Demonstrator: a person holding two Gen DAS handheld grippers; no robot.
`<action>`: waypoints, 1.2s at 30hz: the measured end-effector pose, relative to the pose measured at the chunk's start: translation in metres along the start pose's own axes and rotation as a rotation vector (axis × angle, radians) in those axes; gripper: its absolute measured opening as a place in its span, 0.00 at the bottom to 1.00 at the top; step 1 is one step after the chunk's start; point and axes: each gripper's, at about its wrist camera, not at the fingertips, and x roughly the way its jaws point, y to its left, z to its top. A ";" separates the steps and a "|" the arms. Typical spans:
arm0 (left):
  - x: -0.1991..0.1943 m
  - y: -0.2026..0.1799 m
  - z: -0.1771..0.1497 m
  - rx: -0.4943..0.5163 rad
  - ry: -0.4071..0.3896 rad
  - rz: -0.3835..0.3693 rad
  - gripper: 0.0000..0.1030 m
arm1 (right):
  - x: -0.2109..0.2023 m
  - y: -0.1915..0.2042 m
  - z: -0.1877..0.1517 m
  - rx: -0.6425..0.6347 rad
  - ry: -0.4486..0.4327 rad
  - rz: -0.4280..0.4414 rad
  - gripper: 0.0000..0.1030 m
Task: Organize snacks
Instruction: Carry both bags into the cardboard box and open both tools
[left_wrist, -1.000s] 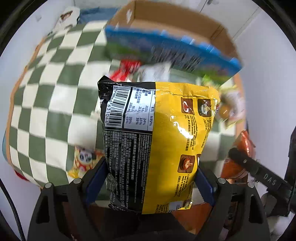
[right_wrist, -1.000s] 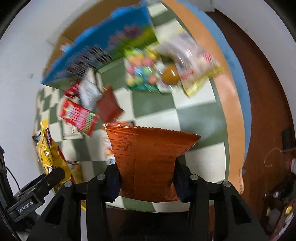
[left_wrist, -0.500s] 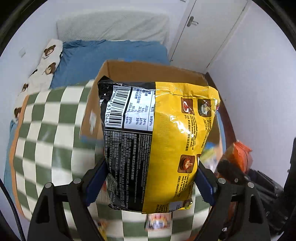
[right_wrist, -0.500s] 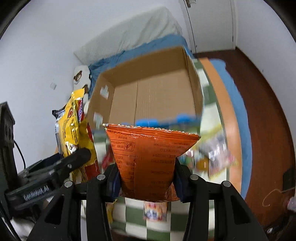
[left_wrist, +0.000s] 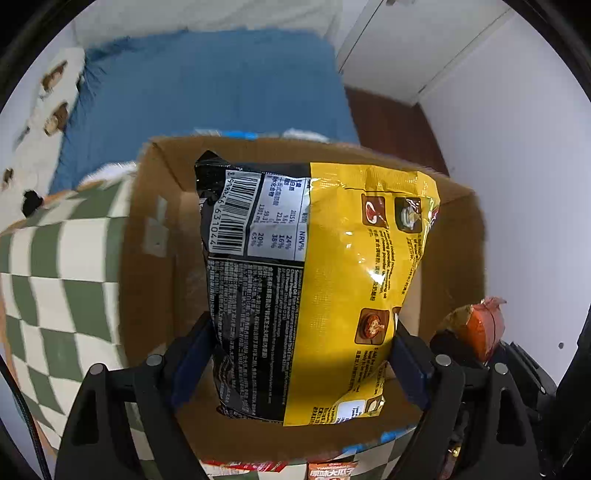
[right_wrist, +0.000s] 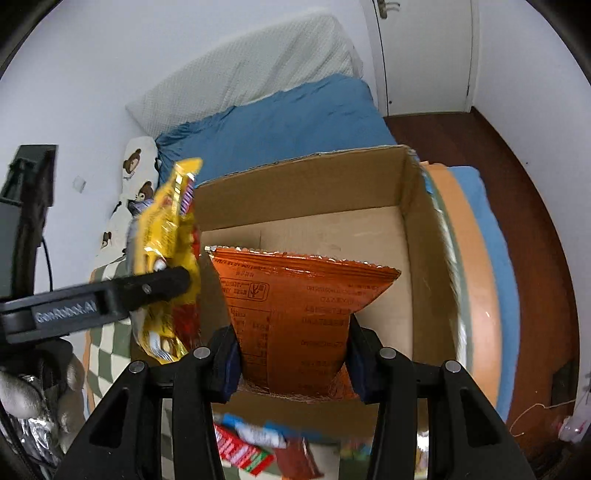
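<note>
My left gripper (left_wrist: 299, 365) is shut on a yellow-and-black snack bag (left_wrist: 317, 288) and holds it upright over the open cardboard box (left_wrist: 147, 258). My right gripper (right_wrist: 293, 356) is shut on an orange snack bag (right_wrist: 295, 317), also held over the box (right_wrist: 417, 258), whose inside looks bare. In the right wrist view the left gripper's finger (right_wrist: 140, 291) and its yellow bag (right_wrist: 166, 236) show at the left. In the left wrist view the orange bag (left_wrist: 480, 328) shows at the right.
The box sits on a green-and-white checkered cloth (left_wrist: 66, 266) on a bed with blue bedding (right_wrist: 288, 122). Loose snack packets (right_wrist: 243, 446) lie on the cloth in front of the box. A white wall (left_wrist: 524, 184) and wooden floor (right_wrist: 535, 206) are to the right.
Both grippers have risen from the loose snacks on the cloth and moved forward, carrying their bags over the open box.
</note>
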 end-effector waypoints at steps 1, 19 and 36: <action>0.012 0.002 0.006 -0.013 0.032 -0.001 0.84 | 0.013 -0.001 0.006 -0.006 0.019 0.002 0.47; 0.071 0.004 0.037 -0.085 0.113 0.084 0.86 | 0.145 -0.030 0.061 -0.114 0.234 -0.052 0.69; 0.012 -0.010 0.002 0.002 -0.089 0.135 0.92 | 0.129 -0.029 0.048 -0.089 0.189 -0.080 0.90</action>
